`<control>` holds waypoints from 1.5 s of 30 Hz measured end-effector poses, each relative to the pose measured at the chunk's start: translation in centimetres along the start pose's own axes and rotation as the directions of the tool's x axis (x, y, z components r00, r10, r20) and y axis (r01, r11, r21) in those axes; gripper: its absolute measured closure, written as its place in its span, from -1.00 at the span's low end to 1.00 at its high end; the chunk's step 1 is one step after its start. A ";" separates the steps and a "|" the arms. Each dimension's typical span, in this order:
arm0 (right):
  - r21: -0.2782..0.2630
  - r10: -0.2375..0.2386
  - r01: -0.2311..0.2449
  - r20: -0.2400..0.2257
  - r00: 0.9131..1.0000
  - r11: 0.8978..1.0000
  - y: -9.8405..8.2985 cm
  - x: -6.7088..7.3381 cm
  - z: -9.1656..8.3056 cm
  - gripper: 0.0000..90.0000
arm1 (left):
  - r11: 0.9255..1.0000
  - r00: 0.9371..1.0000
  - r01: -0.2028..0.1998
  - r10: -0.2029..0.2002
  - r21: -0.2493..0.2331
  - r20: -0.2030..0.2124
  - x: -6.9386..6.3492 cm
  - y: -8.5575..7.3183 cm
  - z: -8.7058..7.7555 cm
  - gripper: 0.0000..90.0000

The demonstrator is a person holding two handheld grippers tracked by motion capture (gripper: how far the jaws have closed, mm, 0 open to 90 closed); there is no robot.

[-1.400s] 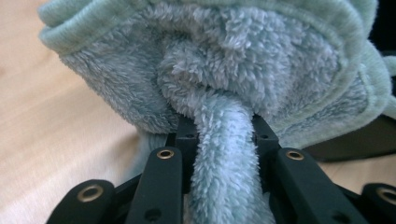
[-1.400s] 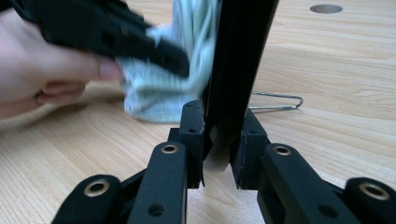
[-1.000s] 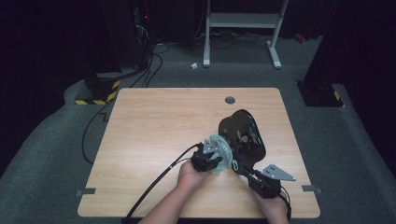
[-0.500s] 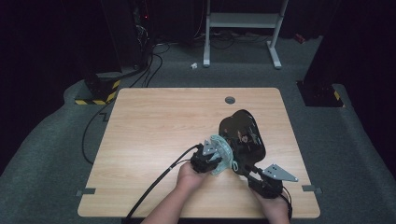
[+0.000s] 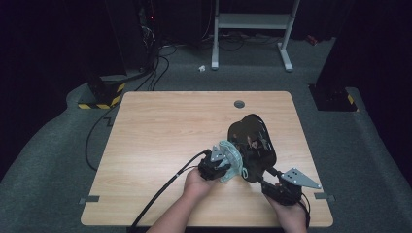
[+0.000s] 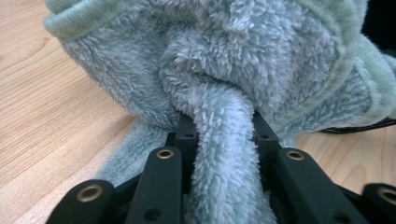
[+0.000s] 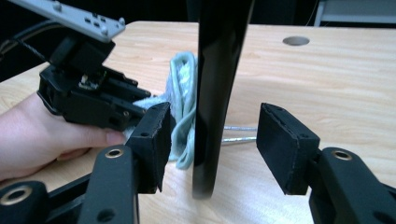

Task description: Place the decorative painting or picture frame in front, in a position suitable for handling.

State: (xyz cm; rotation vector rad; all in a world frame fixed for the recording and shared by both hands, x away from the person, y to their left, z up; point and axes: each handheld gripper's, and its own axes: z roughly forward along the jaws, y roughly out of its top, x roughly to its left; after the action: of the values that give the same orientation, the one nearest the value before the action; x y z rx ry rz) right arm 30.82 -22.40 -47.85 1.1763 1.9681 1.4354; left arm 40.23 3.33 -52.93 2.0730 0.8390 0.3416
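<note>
A glossy black pan [image 5: 250,141] stands tilted on its edge on the wooden table [image 5: 160,131]. My left gripper [image 5: 216,165] is shut on a fluffy pale green cloth [image 5: 232,158], which lies against the pan's left face. In the left gripper view the cloth [image 6: 233,60] is bunched between the jaws of the left gripper [image 6: 219,126]. My right gripper [image 5: 272,182] is at the pan's near edge. Its jaws have just been opening. In the right gripper view the pan's thin edge [image 7: 217,70] stands between the pads of the right gripper [image 7: 212,140], and neither pad touches it.
A round cable hole [image 5: 239,104] sits near the table's far edge. A black cable [image 5: 160,194] trails from the left gripper over the front edge. Dark equipment with a striped base [image 5: 104,97] and a white stand [image 5: 252,22] are on the floor behind.
The right gripper and its grey plate have shifted slightly to the right. The left hand, the cloth and the pan have kept still.
</note>
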 end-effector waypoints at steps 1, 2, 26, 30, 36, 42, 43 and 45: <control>-0.002 -0.002 0.002 0.006 1.000 1.000 0.2 0.1 -0.1 -0.01 | 1.000 1.000 -0.003 0.003 0.002 0.000 0.0 0.0 0.0 0.59; -0.004 -0.006 0.006 0.008 1.000 1.000 0.6 0.2 -0.2 -0.03 | 1.000 1.000 -0.003 0.003 0.001 0.000 0.0 0.0 0.0 0.59; -0.065 -0.021 0.021 -0.003 1.000 0.998 5.9 0.3 -0.6 0.23 | 1.000 1.000 -0.001 0.001 0.002 0.007 0.1 0.0 0.0 0.59; -0.067 -0.011 0.011 -0.005 1.000 0.998 5.9 0.0 -0.6 0.30 | 1.000 1.000 -0.004 0.004 0.003 0.007 0.1 0.0 0.0 0.59; -0.065 -0.011 0.011 0.006 1.000 0.998 5.7 0.0 -0.9 0.44 | 1.000 1.000 0.000 0.000 0.003 0.009 0.1 0.0 -0.1 0.58; -0.084 -0.005 0.006 0.005 1.000 0.996 5.6 0.0 -1.7 0.63 | 1.000 1.000 0.003 -0.003 0.000 0.010 0.1 0.0 0.0 0.58; -0.086 -0.003 0.003 0.005 1.000 0.996 5.6 0.0 -1.7 0.68 | 1.000 1.000 0.003 -0.003 0.000 0.010 0.1 0.0 -0.1 0.58; -0.084 0.000 0.000 0.006 1.000 0.996 5.6 0.1 -1.8 0.71 | 1.000 1.000 0.008 -0.008 -0.001 0.018 0.2 0.0 0.0 0.58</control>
State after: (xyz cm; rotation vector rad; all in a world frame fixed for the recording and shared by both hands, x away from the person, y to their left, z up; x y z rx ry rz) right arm 31.55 -22.73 -42.05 1.1419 1.8844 1.4979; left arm 40.37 3.50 -52.93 2.0676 0.8365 0.3188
